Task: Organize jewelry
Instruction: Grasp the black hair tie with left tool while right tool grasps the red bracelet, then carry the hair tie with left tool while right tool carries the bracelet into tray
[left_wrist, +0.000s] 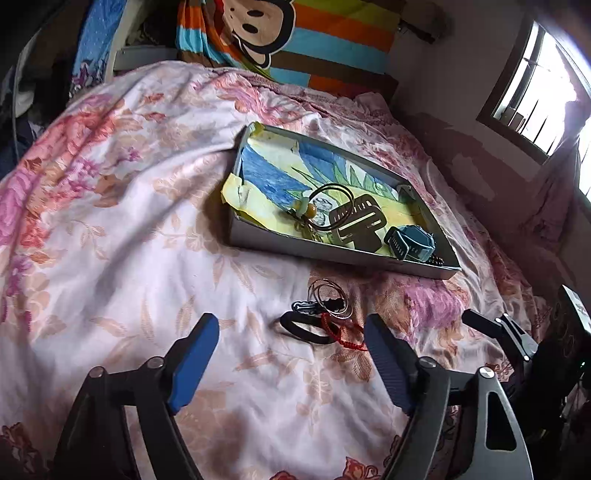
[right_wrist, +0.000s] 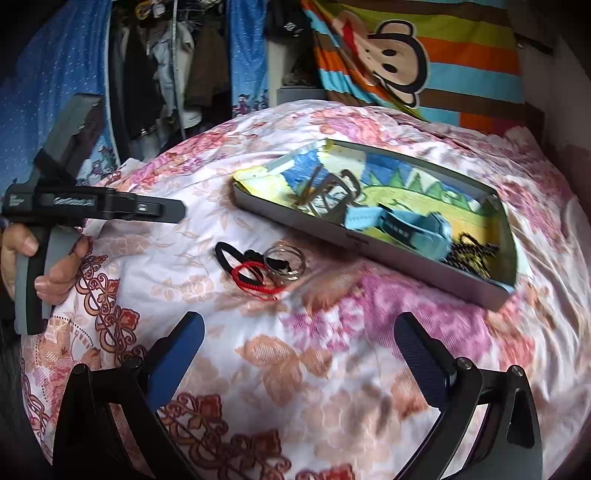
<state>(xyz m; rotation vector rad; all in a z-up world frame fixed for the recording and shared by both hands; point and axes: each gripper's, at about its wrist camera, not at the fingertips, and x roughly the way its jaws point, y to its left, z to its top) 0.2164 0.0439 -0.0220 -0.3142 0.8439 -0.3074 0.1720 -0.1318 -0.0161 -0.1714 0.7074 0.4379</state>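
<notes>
A small heap of jewelry lies on the flowered bedspread (left_wrist: 129, 221): a black hair tie (left_wrist: 291, 330) (right_wrist: 221, 251), a red string bracelet (left_wrist: 340, 332) (right_wrist: 255, 277) and thin wire bangles (left_wrist: 314, 286) (right_wrist: 275, 253). Just beyond it sits a shallow grey tray (left_wrist: 332, 254) (right_wrist: 406, 266) lined with a coloured drawing. It holds a blue watch (left_wrist: 412, 242) (right_wrist: 413, 225), a cord necklace with beads (left_wrist: 314, 210), a dark strap and black beads (right_wrist: 472, 251). My left gripper (left_wrist: 290, 319) is open, low over the heap, with nothing pressed between its pads. My right gripper (right_wrist: 299, 317) is open, nearer than the heap.
A striped monkey pillow (left_wrist: 295, 37) (right_wrist: 424, 62) stands at the bed's far end. There is a window (left_wrist: 535, 92) on the right wall and hanging clothes (right_wrist: 166, 74) at the back left. A hand (right_wrist: 55, 273) holds the left gripper's handle at the left.
</notes>
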